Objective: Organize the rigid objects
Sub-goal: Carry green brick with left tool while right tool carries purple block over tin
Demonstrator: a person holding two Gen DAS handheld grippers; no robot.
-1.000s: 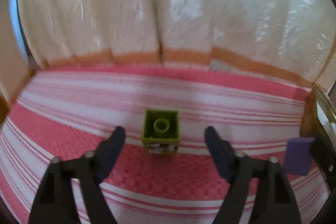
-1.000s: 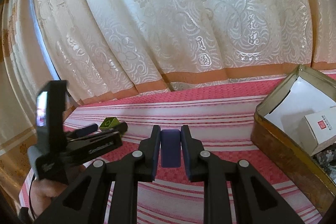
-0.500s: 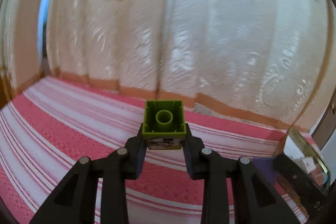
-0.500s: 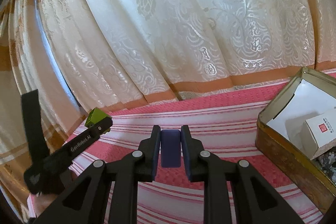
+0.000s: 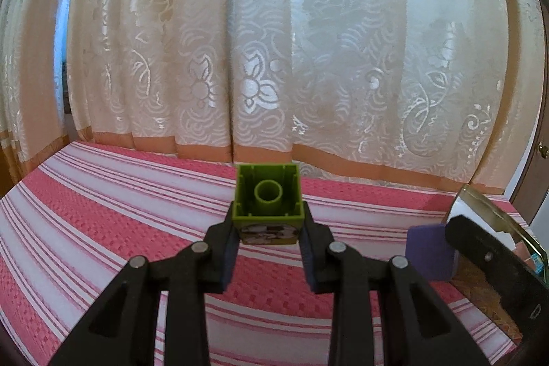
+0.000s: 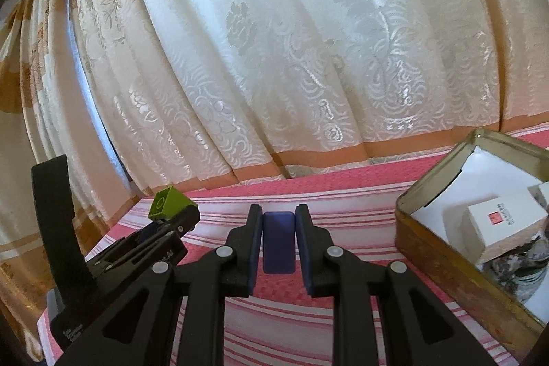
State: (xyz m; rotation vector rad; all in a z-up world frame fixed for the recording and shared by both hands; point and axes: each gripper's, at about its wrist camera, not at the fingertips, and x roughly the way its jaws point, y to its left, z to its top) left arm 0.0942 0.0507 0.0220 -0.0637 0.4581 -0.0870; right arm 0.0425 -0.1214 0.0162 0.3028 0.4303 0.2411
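My left gripper (image 5: 268, 222) is shut on a green toy block (image 5: 268, 201), its hollow underside facing the camera, held above the pink striped cloth (image 5: 103, 211). The same green block (image 6: 168, 202) and left gripper show at the left in the right wrist view. My right gripper (image 6: 278, 228) is shut on a dark blue block (image 6: 278, 242), also held above the cloth. The blue block (image 5: 429, 251) and right gripper show at the lower right in the left wrist view.
An open metal tin (image 6: 446, 266) stands at the right, holding a white box (image 6: 504, 225) and other items; its edge shows in the left wrist view (image 5: 480, 198). A cream patterned curtain (image 6: 308, 57) hangs behind the cloth-covered surface.
My left gripper closed on the green block and lifted it off the cloth. The right gripper kept the blue block and stayed roughly in place.
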